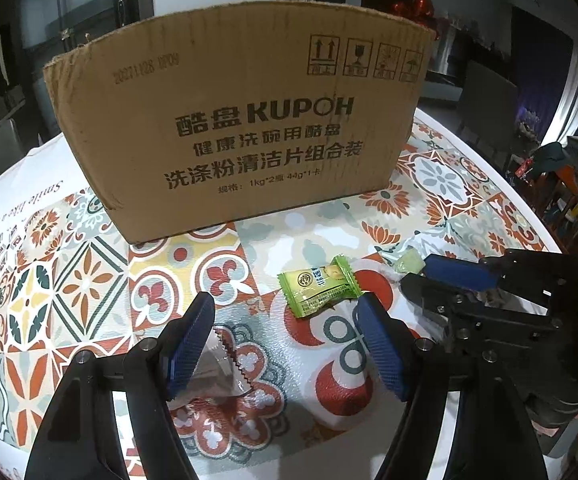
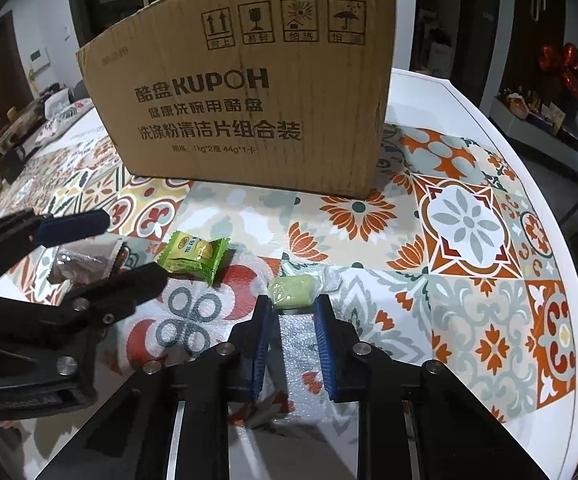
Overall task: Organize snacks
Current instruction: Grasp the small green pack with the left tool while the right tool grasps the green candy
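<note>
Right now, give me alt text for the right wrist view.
The open right gripper sits just short of a pale green candy on the patterned tablecloth. To its left lie a green packet and the left gripper; a cardboard box stands behind.

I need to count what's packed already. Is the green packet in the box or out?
Out. The green packet lies flat on the tablecloth in front of the box, apart from it. The box's inside is hidden.

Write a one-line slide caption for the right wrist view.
Right gripper open around a pale green sweet, a green-wrapped candy and cardboard box beyond.
</note>
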`<state>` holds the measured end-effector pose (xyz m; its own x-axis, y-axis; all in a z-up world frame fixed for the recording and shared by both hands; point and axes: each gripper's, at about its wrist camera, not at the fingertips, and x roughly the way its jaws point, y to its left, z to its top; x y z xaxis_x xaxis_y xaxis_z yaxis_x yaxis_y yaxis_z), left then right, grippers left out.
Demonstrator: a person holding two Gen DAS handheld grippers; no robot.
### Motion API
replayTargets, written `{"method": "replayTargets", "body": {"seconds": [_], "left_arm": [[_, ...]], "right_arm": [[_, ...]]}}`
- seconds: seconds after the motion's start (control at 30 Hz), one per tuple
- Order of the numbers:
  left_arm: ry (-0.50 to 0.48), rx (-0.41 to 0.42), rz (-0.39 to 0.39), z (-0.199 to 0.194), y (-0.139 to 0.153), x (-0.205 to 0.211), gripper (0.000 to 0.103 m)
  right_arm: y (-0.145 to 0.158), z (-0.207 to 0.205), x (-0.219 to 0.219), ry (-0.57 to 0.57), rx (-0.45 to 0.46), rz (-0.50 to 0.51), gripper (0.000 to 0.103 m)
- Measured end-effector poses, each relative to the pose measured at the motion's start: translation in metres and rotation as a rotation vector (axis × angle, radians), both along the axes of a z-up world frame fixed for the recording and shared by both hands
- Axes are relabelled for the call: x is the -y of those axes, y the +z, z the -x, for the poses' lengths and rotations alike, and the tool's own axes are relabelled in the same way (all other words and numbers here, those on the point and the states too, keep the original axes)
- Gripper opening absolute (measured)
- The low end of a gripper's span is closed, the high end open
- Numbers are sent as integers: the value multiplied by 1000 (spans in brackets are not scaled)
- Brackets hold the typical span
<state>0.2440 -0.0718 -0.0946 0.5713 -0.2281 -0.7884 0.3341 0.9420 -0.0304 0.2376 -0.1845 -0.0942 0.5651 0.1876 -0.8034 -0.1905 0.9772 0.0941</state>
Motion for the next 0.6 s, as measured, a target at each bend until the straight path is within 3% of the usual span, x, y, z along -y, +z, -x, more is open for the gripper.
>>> {"method": "replayTargets", "body": {"seconds": [0.17,0.47,0.6], "left_arm": [[15,-10,7,-4,-4,7,73],[81,-33,-4,-20,-17,26,73],[99,-45,-3,-25,-23,31,68]], "right_arm": [[2,4,12,-36,10,-55,23],[9,5,31,-102,49,-62,23],[10,4,35,-114,54,-74,23]]}}
